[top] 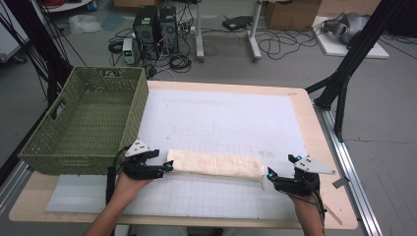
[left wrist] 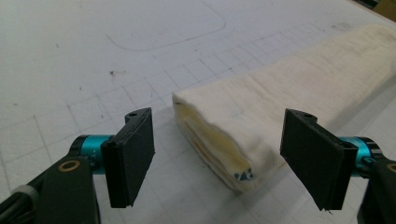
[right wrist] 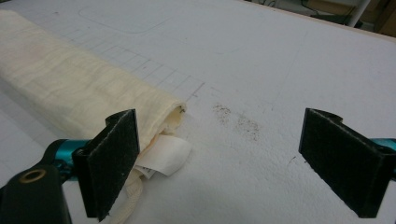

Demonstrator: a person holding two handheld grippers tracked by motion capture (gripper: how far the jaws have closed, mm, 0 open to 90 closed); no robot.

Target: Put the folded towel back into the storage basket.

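From above, the left gripper (top: 166,167) sits at the left end of a folded cream cloth (top: 216,165) and the right gripper (top: 270,175) at its right end. The cloth lies as a long flat band across the near part of a white gridded mat (top: 221,123), which covers a pale wooden table (top: 319,142). A green woven basket (top: 83,123) stands at the table's left edge. Beyond it, on a grey floor, are computer towers (top: 156,27), loose cables and cardboard boxes.

In the left gripper view the left gripper (left wrist: 219,154) has its jaws spread wide — the cloth's end (left wrist: 224,140) lies between them, with clear mat on both sides, neither pad pressing it. The fabric looks soft and slightly fuzzy, stacked in several layers, yellower inside the fold.

In the right gripper view the right gripper (right wrist: 224,163) is also wide open. Its left pad (right wrist: 114,161) stands in front of the cloth's end (right wrist: 70,88), and I cannot tell whether it touches — the other pad hangs over bare mat. A white label (right wrist: 166,156) sticks out of the fold, and a dark smudge (right wrist: 236,121) marks the mat nearby.
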